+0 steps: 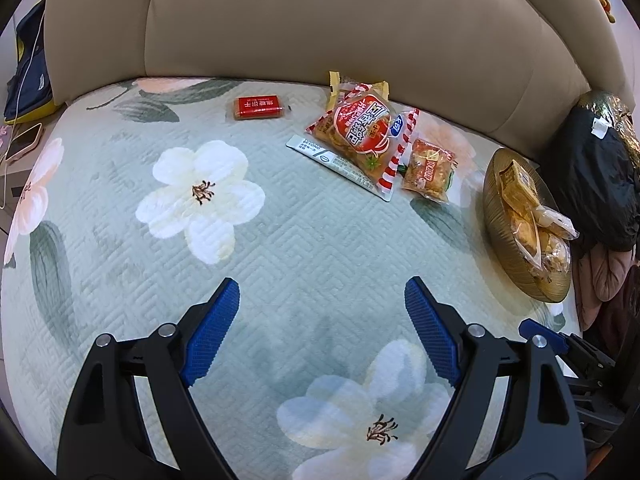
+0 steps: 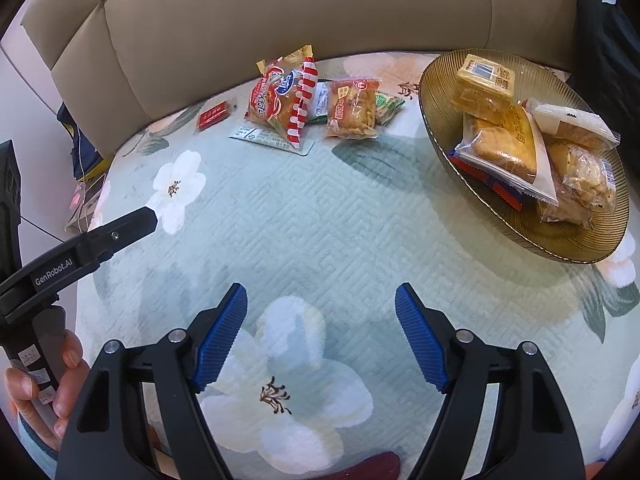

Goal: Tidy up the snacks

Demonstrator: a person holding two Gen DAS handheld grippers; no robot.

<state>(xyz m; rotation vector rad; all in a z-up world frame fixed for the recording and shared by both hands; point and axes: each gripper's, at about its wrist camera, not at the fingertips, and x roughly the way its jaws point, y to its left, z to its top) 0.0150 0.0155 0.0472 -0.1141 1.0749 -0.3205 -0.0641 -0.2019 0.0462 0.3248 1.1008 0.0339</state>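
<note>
While both our grippers hover over the quilted cover, neither holds anything. Going L to R: left gripper [image 1: 322, 300] jaws spread wide, nothing btwn them; the big red-striped snack bag [image 1: 362, 136] lies ahead and slightly R of them, long axis diagonal, well apart. Right gripper [image 2: 321, 304] jaws also released, empty; the gold plate [image 2: 440, 80] w/ packed snacks sits ahead-R of them. Loose bag looks about equally far from both; right hand probably suits the plate drop.
</note>
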